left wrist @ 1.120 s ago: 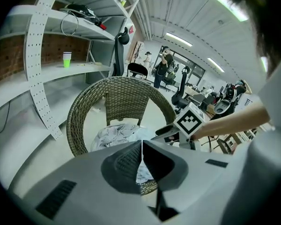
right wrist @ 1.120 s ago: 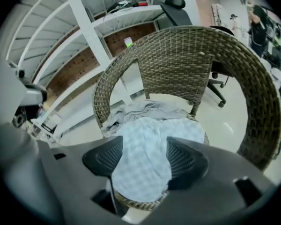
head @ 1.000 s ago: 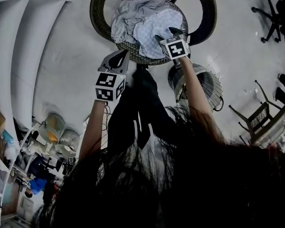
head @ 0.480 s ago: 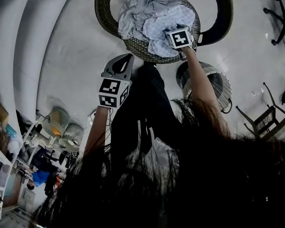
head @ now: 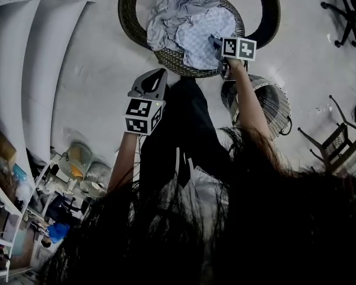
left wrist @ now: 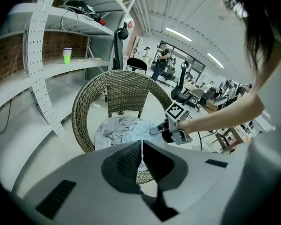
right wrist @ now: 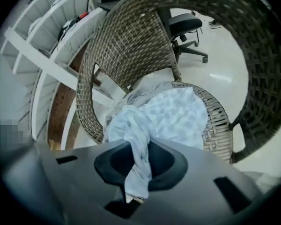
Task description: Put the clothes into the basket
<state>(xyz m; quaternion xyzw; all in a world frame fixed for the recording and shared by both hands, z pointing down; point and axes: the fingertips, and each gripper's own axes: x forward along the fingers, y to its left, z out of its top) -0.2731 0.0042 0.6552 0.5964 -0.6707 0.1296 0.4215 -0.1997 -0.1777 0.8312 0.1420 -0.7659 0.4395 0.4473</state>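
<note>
Right gripper (head: 219,45), tilted down, fingers (right wrist: 110,165) just closed on pale cloth (right wrist: 171,116), perhaps a shirt.

The head view looks steeply down past dark hair (head: 255,218) onto both tongs. The left gripper (head: 155,76) camera faces the brown woven wicker chair (left wrist: 126,86) from farther back. The right gripper (head: 218,44) camera sits close over the seat. All three views share the pale crumpled clothes (right wrist: 168,116).

Pale blue, faintly checked cloth (right wrist: 171,116) sits in the grey right gripper (right wrist: 137,167), its jaws just closed on it; beyond, grey clothes (head: 173,12) on a brown woven chair (right wrist: 131,37).
</note>
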